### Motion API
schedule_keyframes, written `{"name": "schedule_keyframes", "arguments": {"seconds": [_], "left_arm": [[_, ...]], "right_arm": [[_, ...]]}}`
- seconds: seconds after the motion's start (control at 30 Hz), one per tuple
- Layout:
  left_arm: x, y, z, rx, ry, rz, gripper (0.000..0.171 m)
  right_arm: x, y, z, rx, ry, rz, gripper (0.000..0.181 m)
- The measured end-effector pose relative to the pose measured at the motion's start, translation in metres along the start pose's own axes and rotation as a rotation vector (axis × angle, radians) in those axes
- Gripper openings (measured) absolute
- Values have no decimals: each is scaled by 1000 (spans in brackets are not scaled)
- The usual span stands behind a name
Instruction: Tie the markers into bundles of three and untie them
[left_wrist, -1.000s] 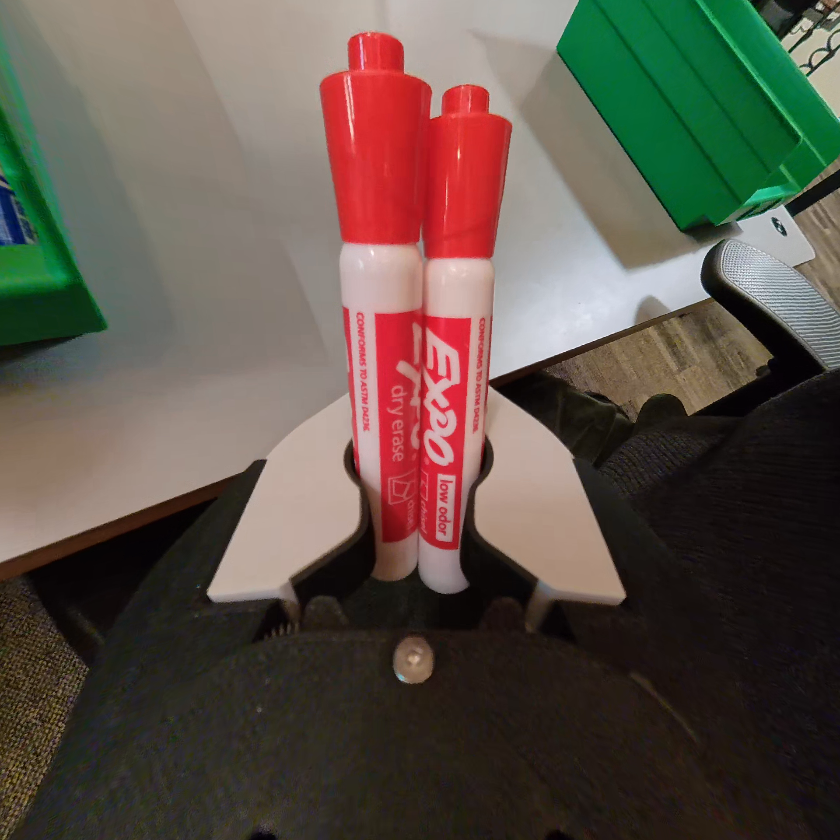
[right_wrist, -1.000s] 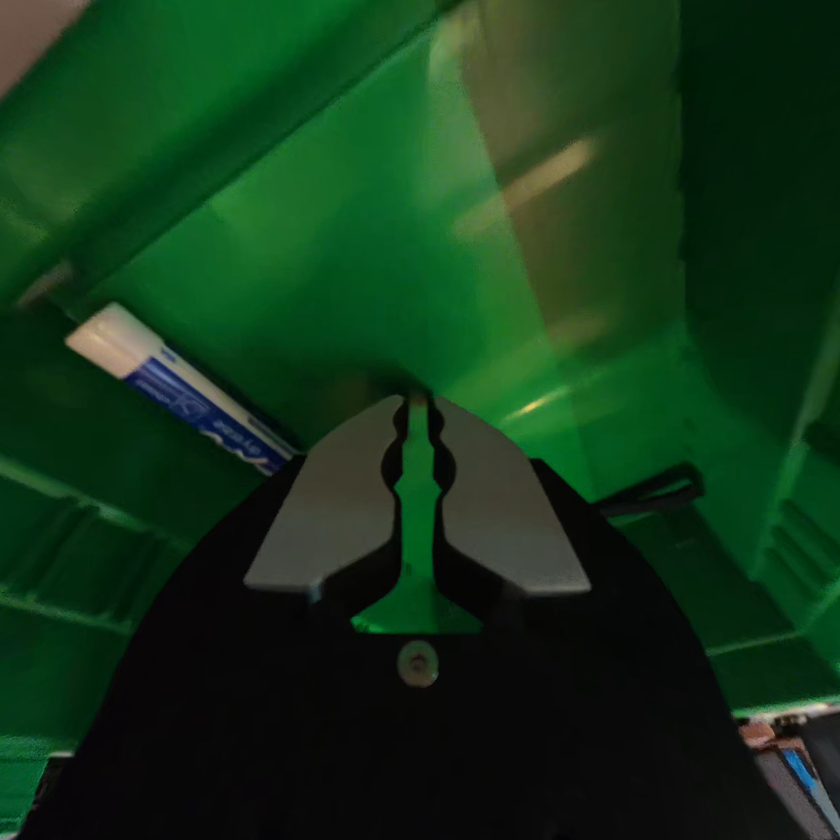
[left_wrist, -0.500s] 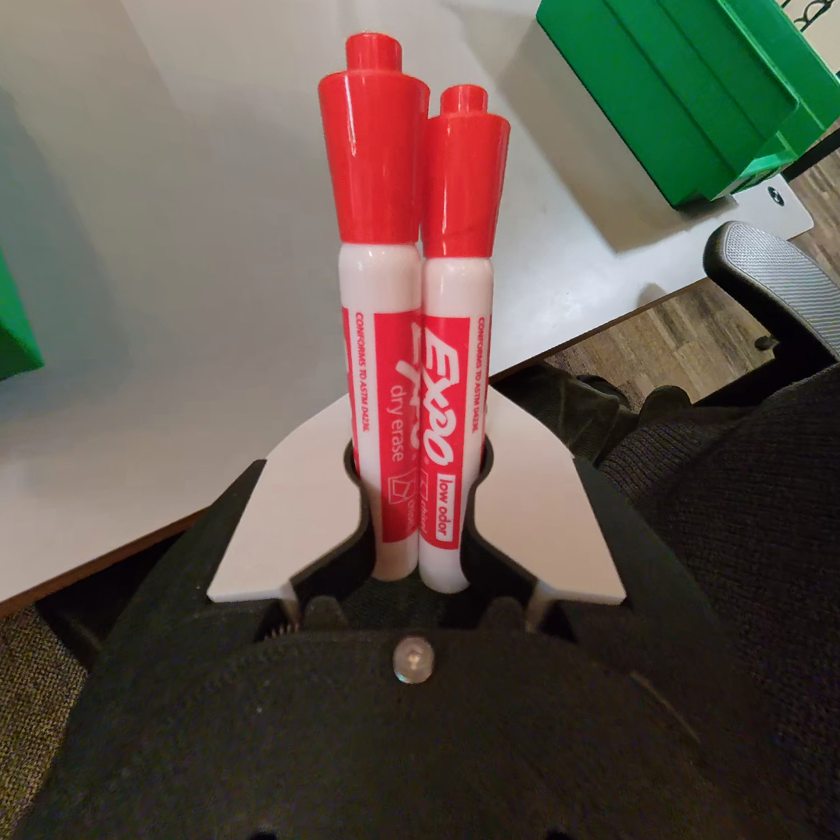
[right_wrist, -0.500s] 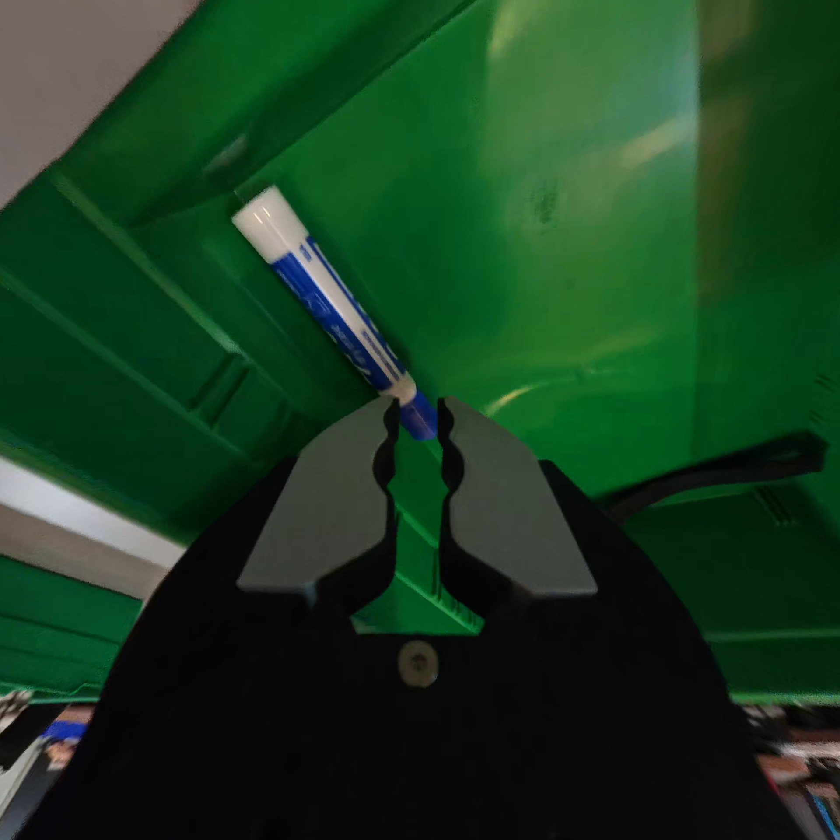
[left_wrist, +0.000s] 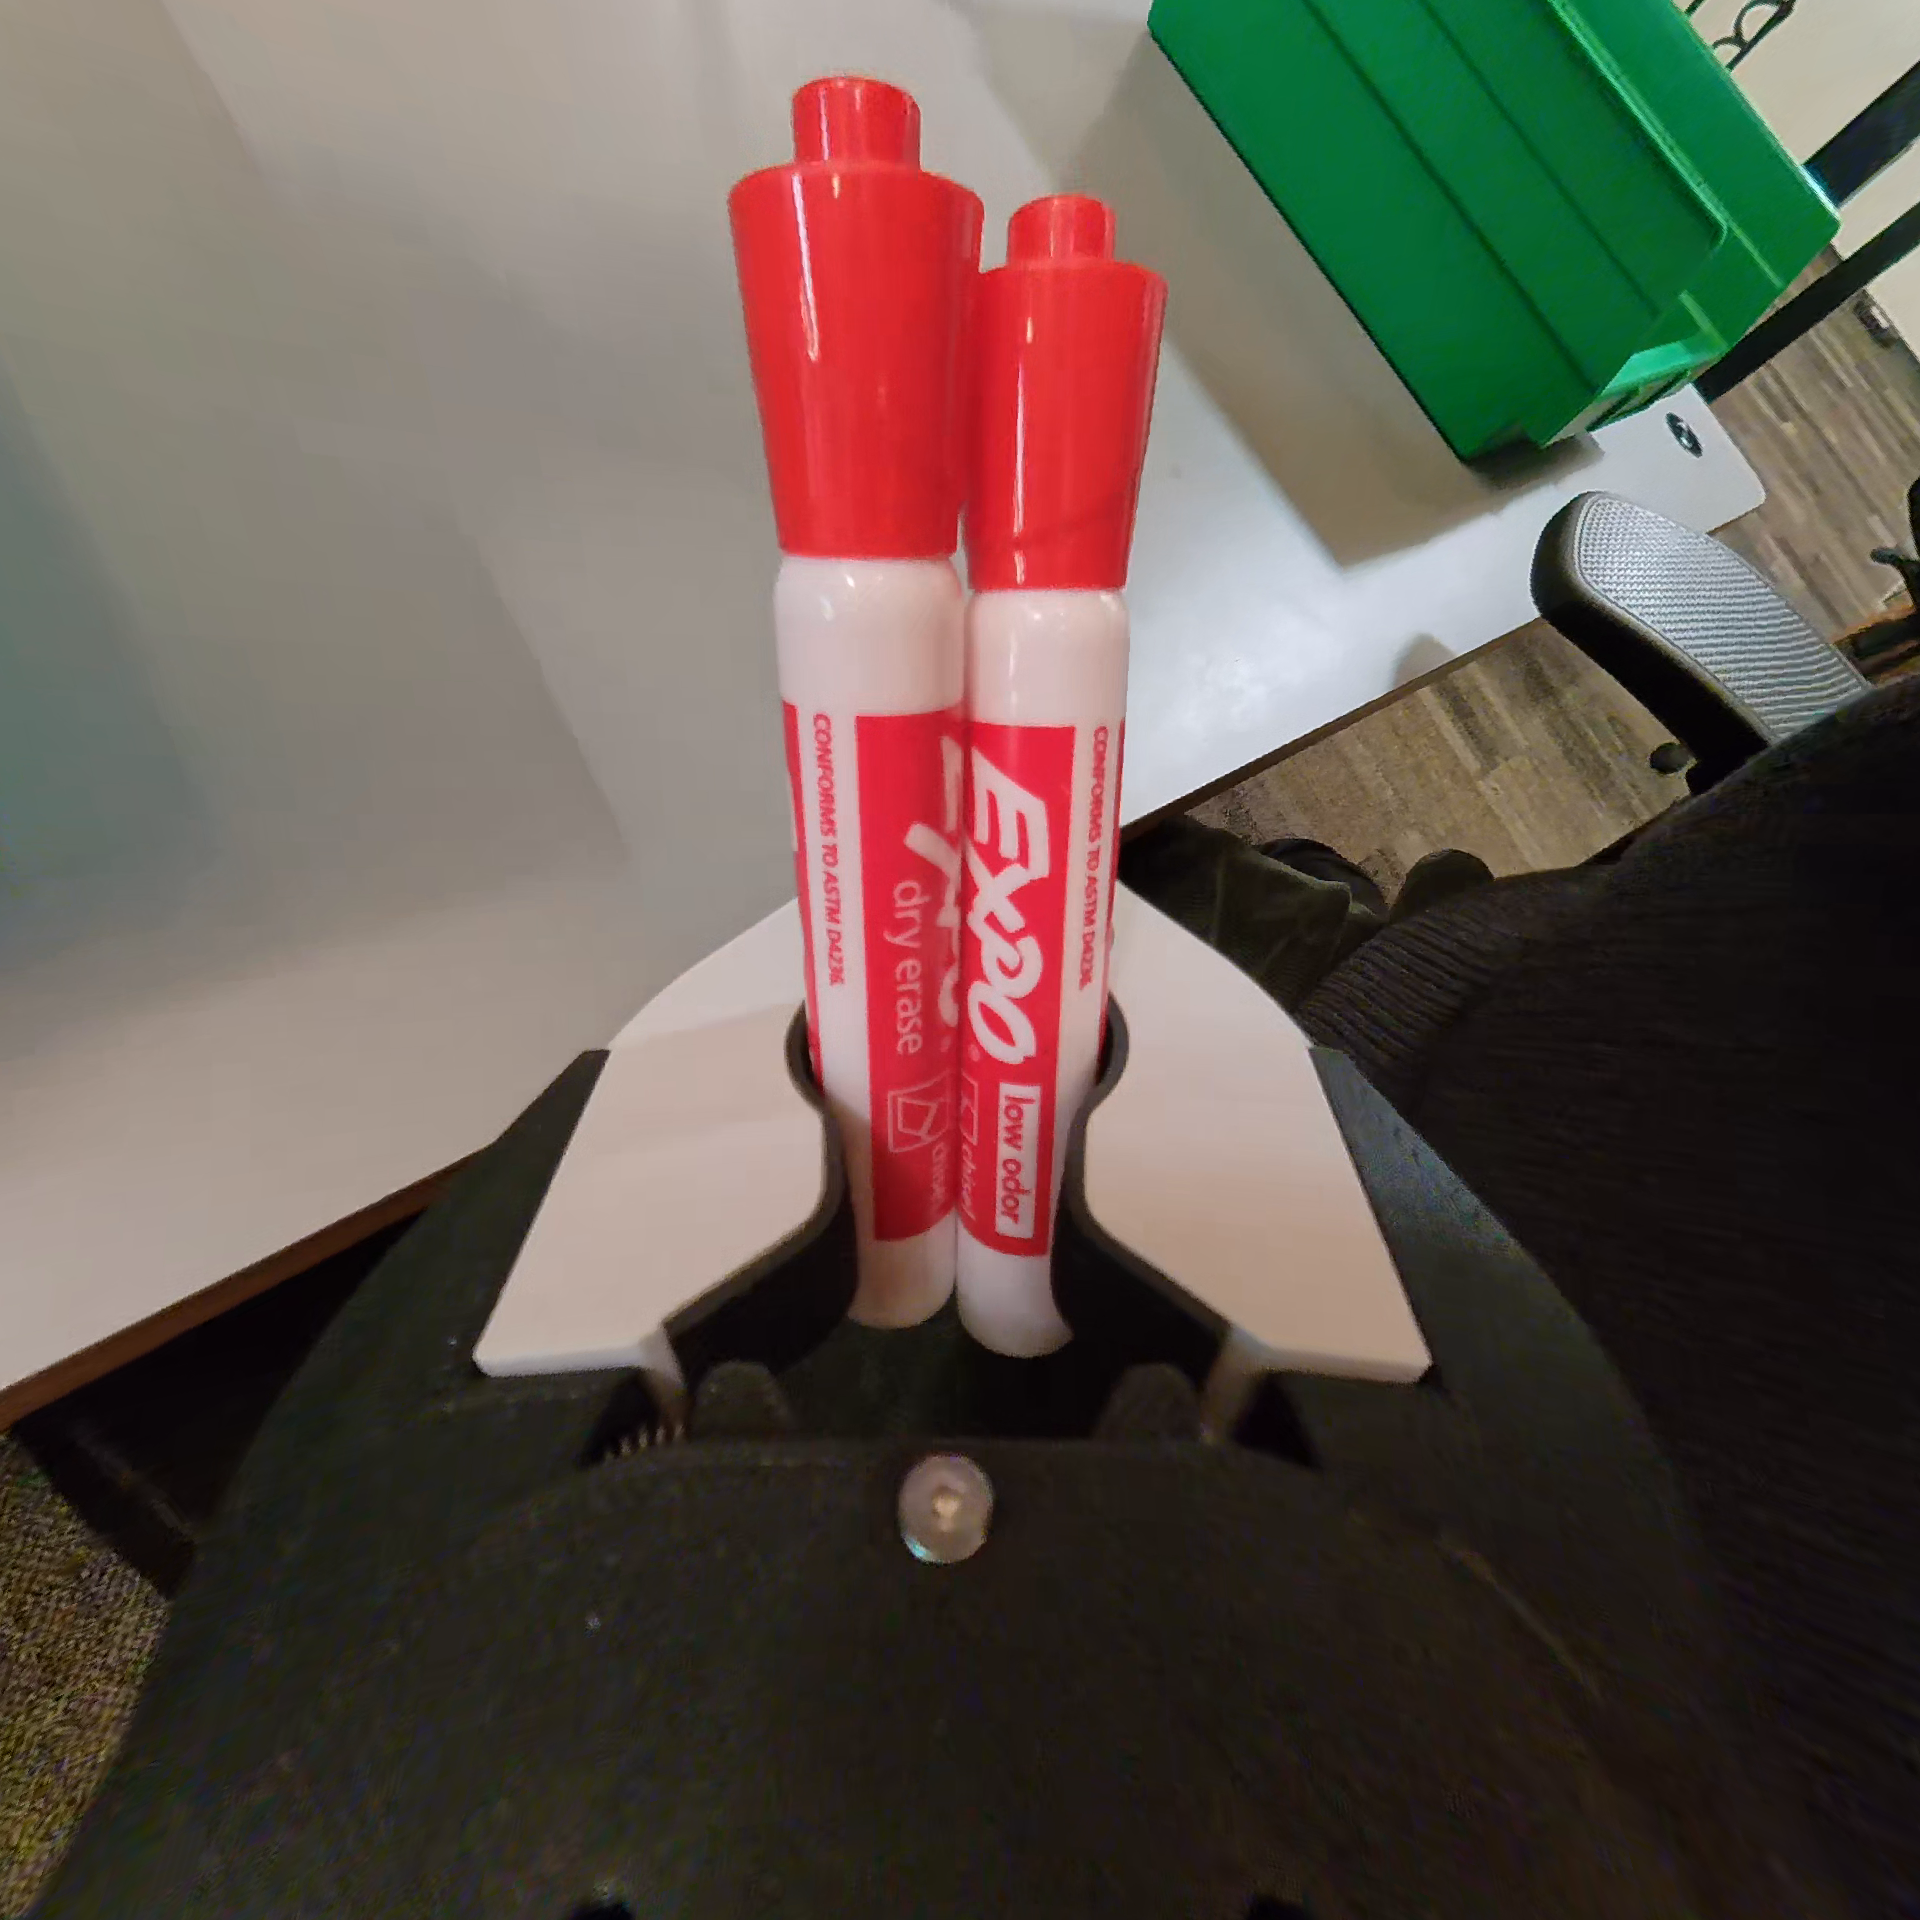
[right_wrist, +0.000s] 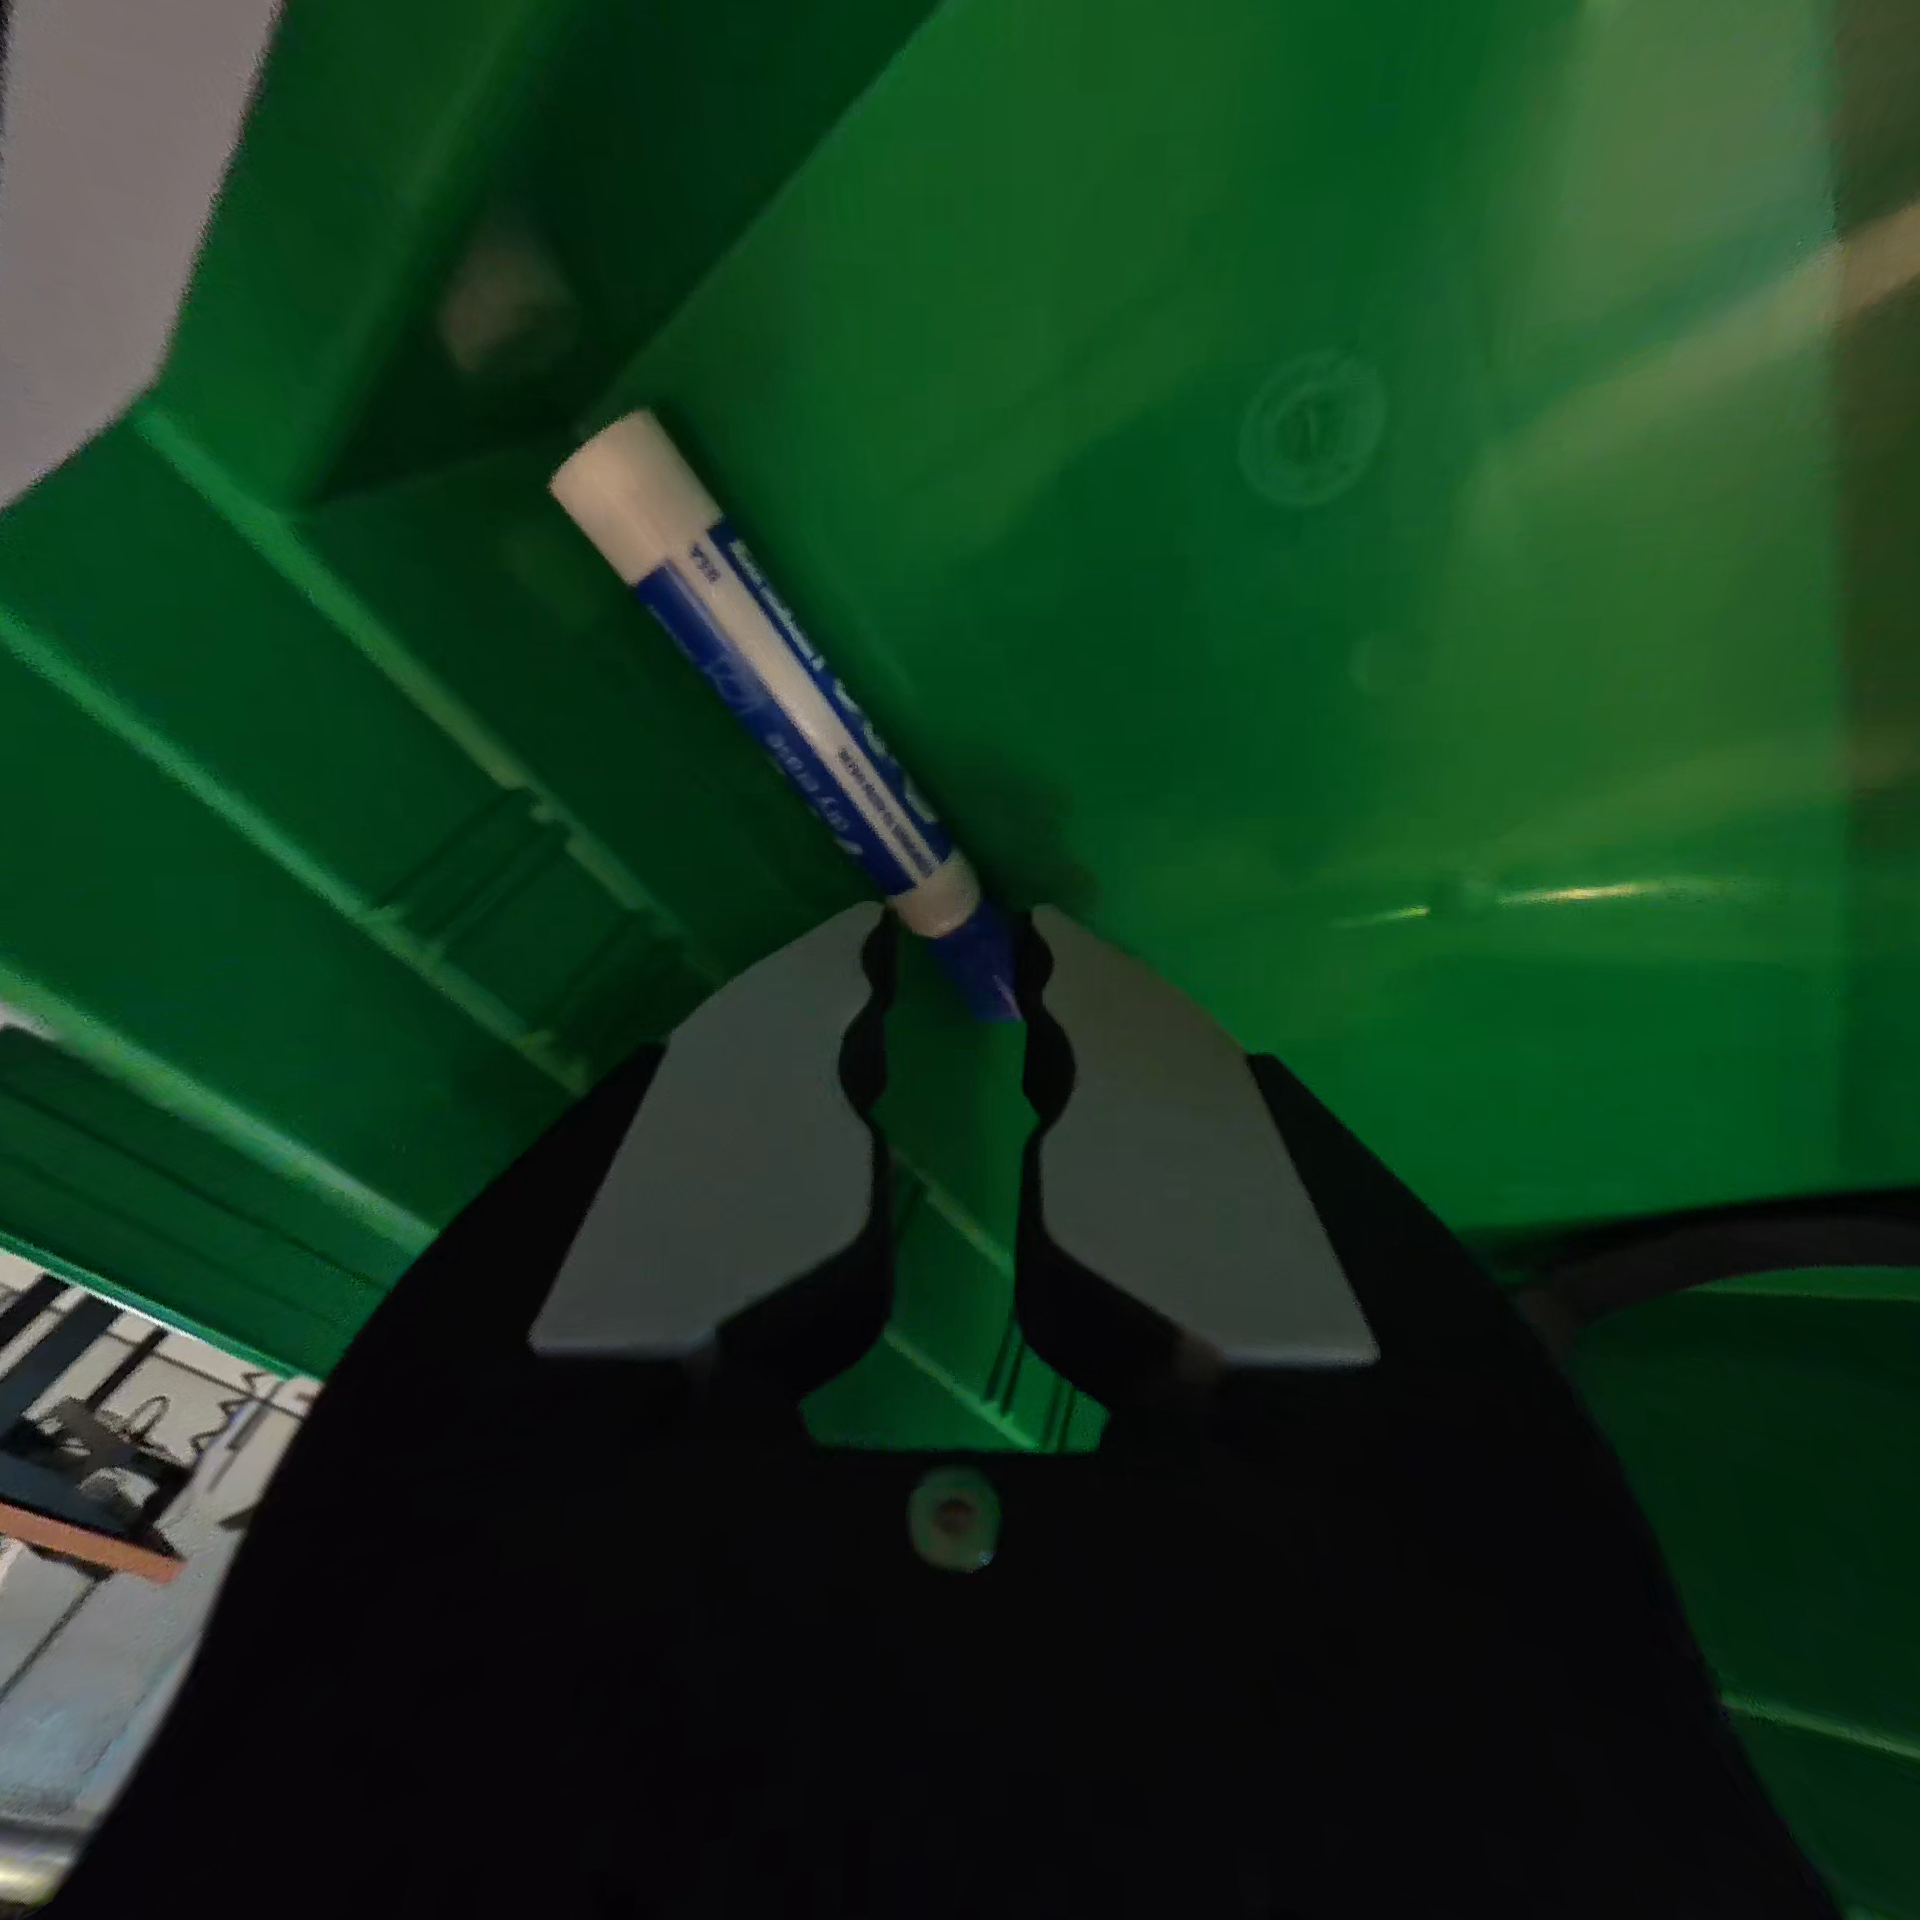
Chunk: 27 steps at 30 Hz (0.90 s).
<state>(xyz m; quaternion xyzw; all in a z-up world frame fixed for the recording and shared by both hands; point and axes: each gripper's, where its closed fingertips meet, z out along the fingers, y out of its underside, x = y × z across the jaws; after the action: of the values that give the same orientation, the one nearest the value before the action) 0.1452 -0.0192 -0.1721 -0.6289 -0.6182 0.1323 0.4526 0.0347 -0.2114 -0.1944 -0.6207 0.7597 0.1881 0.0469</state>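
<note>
Above the bench (left_wrist: 364, 623), your left gripper (left_wrist: 956, 1023) is still clamping two red markers (left_wrist: 961, 831); your right gripper (right_wrist: 956, 920), now spread wider, is straddling the blue marker (right_wrist: 769, 686) inside the green bin (right_wrist: 1351, 623).

Two glossy plastic red markers (left_wrist: 951, 727) are gleaming above the smooth matt surface (left_wrist: 364, 520); the blue marker (right_wrist: 769, 686) is lying against the shiny green plastic bin (right_wrist: 1351, 623).

your left gripper (left_wrist: 956, 1049) and right gripper (right_wrist: 956, 935) each show a rounded matte black body, one silver screw (left_wrist: 945, 1504) at centre, and two flat pale grey fingers (left_wrist: 696, 1174) with black scalloped inner edges; dark knit clothing (left_wrist: 1662, 1039) covers you.
</note>
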Motion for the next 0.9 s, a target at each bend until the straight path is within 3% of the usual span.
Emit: {"name": "schedule_keyframes", "arguments": {"seconds": [0.07, 0.17, 0.3, 0.4, 0.57, 0.6, 0.73, 0.9], "left_arm": [[0, 1, 0, -9, -3, 7, 45], [-2, 2, 0, -16, -12, 12, 45], [-3, 2, -2, -15, -8, 6, 44], [-2, 1, -3, -10, 0, 0, 44], [1, 2, -2, -17, 5, 5, 45], [1, 3, -1, -19, 5, 6, 45], [1, 3, -1, -21, 4, 5, 45], [-1, 3, -2, -16, 0, -4, 44]], "right_arm": [[0, -2, 5, -14, -8, -51, 25], [8, -5, 6, -21, 50, -123, 48], [23, -10, -2, 59, 135, -91, 62], [40, -19, -21, 201, 264, -74, 42], [40, -10, 0, 122, 225, -87, 39], [45, -11, -1, 112, 287, -130, 20], [43, -18, -6, 104, 250, -61, 19], [47, -7, -44, 166, 430, 2, 19]]}}
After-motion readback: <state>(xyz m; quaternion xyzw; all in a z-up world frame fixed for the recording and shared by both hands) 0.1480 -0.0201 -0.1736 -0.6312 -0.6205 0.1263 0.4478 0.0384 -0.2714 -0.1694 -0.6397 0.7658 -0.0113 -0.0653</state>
